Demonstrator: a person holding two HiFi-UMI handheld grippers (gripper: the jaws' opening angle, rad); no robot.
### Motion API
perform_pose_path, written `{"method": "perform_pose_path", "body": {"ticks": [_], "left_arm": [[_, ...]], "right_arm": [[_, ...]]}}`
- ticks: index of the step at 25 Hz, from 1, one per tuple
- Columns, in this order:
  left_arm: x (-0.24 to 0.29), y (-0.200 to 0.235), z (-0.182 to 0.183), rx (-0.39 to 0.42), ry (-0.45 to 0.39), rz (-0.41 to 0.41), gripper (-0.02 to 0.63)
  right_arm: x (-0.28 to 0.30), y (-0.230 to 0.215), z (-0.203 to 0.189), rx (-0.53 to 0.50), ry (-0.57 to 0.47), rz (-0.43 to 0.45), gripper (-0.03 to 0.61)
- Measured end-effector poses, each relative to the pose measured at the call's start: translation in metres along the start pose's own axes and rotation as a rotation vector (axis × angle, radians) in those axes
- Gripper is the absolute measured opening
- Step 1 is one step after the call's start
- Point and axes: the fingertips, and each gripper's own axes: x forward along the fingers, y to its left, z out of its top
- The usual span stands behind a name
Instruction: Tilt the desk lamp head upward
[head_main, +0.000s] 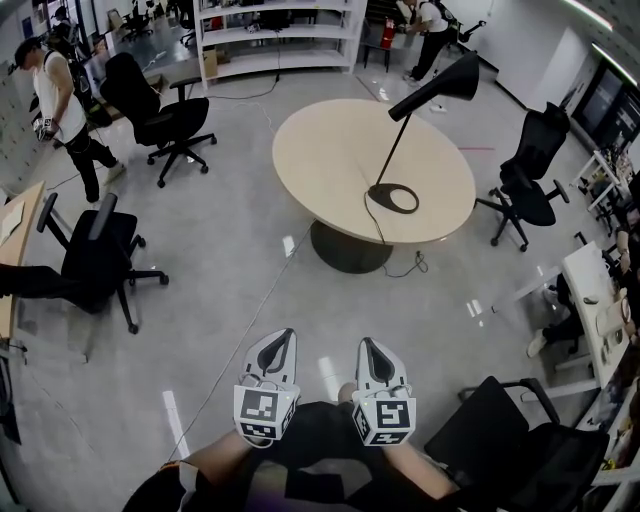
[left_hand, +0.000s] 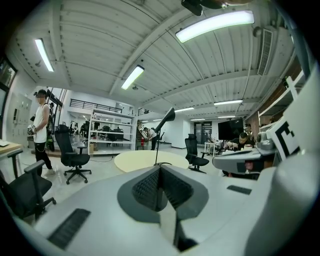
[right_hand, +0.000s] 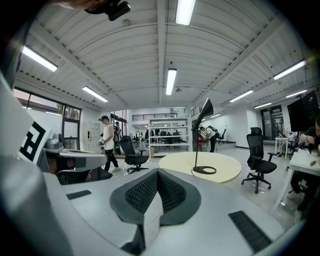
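Left gripper (head_main: 287, 338) and right gripper (head_main: 369, 346) bottom centre, fingers (head_main: 280, 352) pressed together, empty, likely waiting: lamp (head_main: 440, 88) on table (head_main: 320, 160) stands well apart, upper right.

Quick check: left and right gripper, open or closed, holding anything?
Left gripper: closed, holding nothing.
Right gripper: closed, holding nothing.

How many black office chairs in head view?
4 chairs: upper left, far left, one right of the round table, bottom right. Others farther back may be hidden.
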Motion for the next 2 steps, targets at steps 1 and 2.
{"method": "perform_pose_path", "body": {"ticks": [1, 2], "left_arm": [[0.0005, -0.002, 0.0011, 0.0, 0.0, -0.002, 0.044], [0.0008, -0.0039, 0.0021, 0.0, 0.0, -0.003, 0.044]], "right_arm": [[-0.0009, -0.0016, 0.001, 0.001, 0.001, 0.0, 0.014], [-0.0018, -0.0031, 0.002, 0.003, 0.001, -0.001, 0.014]]}}
